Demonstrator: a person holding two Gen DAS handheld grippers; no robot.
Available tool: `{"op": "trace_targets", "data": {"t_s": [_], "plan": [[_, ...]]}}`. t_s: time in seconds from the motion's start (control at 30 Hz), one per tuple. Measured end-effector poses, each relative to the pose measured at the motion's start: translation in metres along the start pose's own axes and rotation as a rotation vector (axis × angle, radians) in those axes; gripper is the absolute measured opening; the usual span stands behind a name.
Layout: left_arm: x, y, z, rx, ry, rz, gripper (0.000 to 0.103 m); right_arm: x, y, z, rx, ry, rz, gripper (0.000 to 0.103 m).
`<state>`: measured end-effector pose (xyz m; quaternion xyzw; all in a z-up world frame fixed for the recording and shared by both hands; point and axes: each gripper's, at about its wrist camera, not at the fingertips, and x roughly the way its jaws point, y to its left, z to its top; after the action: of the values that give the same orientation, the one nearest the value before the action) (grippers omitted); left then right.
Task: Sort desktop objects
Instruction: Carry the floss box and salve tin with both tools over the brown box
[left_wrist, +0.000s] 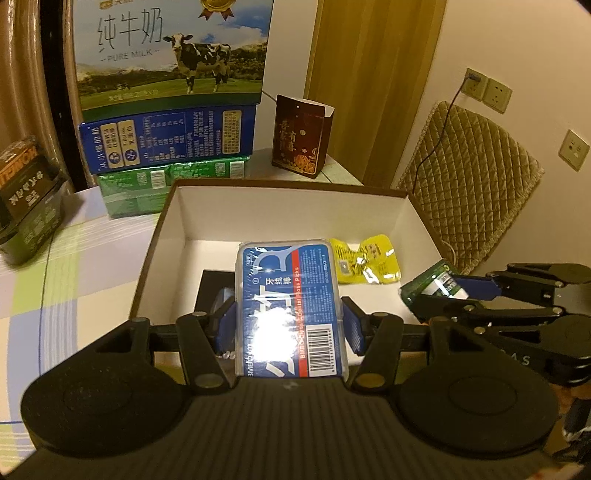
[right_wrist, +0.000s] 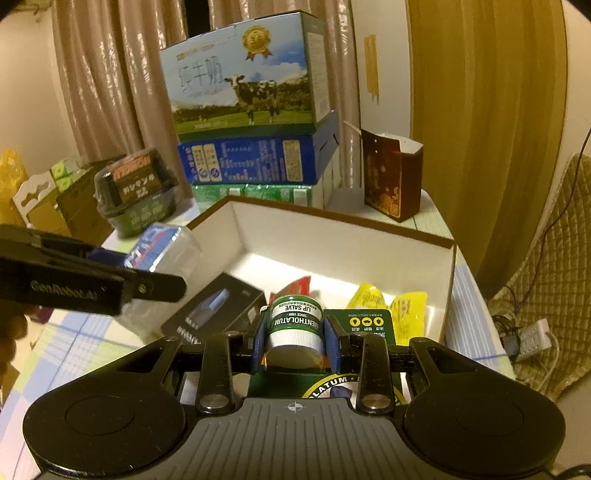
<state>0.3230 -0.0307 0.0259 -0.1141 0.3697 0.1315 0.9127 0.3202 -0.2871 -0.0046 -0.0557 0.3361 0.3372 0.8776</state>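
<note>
Floss-pick box (left_wrist: 291, 306), clamped in the left gripper (left_wrist: 290, 326) jaws above the white tray (left_wrist: 288, 212), should be lowered flat toward twelve o'clock, while the right gripper (right_wrist: 294, 341) jaws pinch the lip salve pack (right_wrist: 295, 325) clear.

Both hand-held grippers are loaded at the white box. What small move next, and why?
Probably ease the left hand-held gripper forward and down, then release. It grips the blue floss-pick pack above the white box, with bare floor ahead, left of the yellow packets. The right hand-held gripper grips the lip salve pack over the box too.
</note>
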Motion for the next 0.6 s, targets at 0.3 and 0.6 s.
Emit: {"op": "trace_targets", "data": {"t_s": [0.3,0.6], "plan": [[0.038,-0.005,0.016,-0.017,0.039,0.017,0.053,0.032,-0.021,0.009,-0.046,0.037,0.052,0.03],[0.075,-0.004,0.016,-0.057,0.108,0.02,0.053,0.069,-0.044,0.011,-0.114,0.101,0.085,0.03]]}}
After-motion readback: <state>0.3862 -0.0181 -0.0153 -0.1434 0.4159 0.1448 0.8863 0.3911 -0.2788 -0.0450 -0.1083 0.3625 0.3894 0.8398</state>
